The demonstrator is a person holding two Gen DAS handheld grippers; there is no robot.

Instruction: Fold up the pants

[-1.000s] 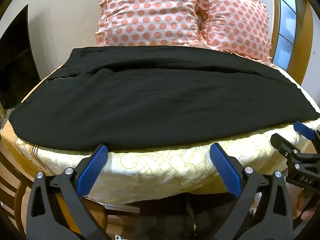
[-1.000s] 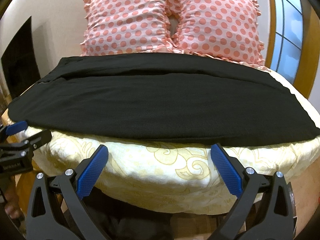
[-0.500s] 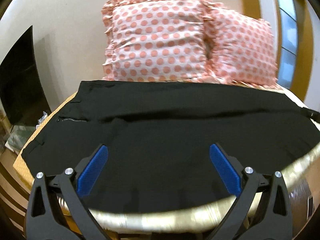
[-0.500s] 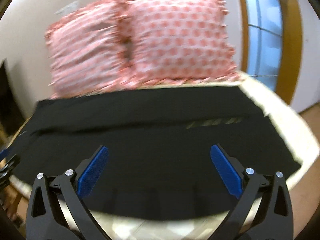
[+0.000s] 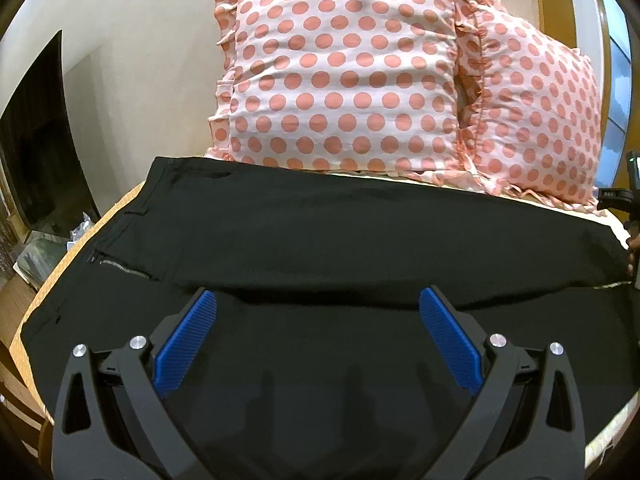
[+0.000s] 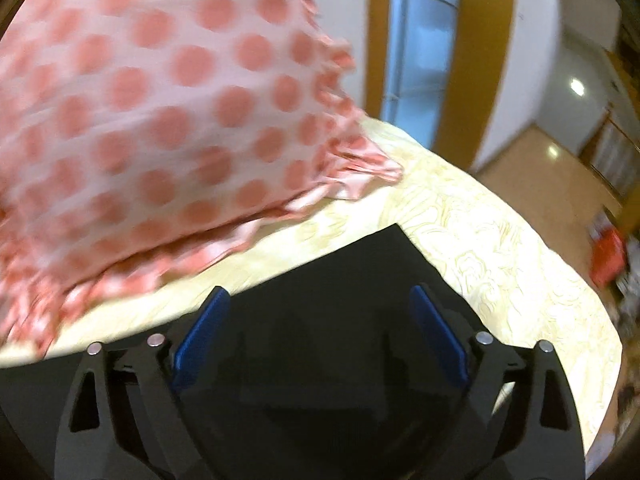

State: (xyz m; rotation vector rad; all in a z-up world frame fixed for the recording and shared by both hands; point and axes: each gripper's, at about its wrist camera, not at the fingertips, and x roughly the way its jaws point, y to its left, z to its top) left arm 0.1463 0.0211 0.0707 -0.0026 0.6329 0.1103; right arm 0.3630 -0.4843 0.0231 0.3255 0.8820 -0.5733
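Black pants [image 5: 320, 240] lay flat across the bed [image 6: 500, 248], already doubled lengthwise so one leg rested on the other, the waistband and zipper [image 5: 120, 266] toward the bed's left edge and the leg hems toward its right edge. This spread kept the cloth smooth and put each end within reach of one hand. Two polka-dot pillows [image 5: 340, 80] leaned against the wall at the head of the bed, just beyond the far edge of the pants, clear of the folding area.

The left gripper [image 5: 318, 316] hovered over the waist half, jaws spread wide with nothing between the blue pads [image 5: 186, 344], apparently placed to steady or take the waist end. The right gripper [image 6: 318, 320] pointed steeply down over the hem corner [image 6: 394, 236] near the bed's right edge; its jaws were closing from a wide spread, black cloth lay beneath them, and the pads [image 6: 200, 332] did not yet press on it. The view was blurred. Its placement suggested the hem was to be pinched and carried toward the waistband
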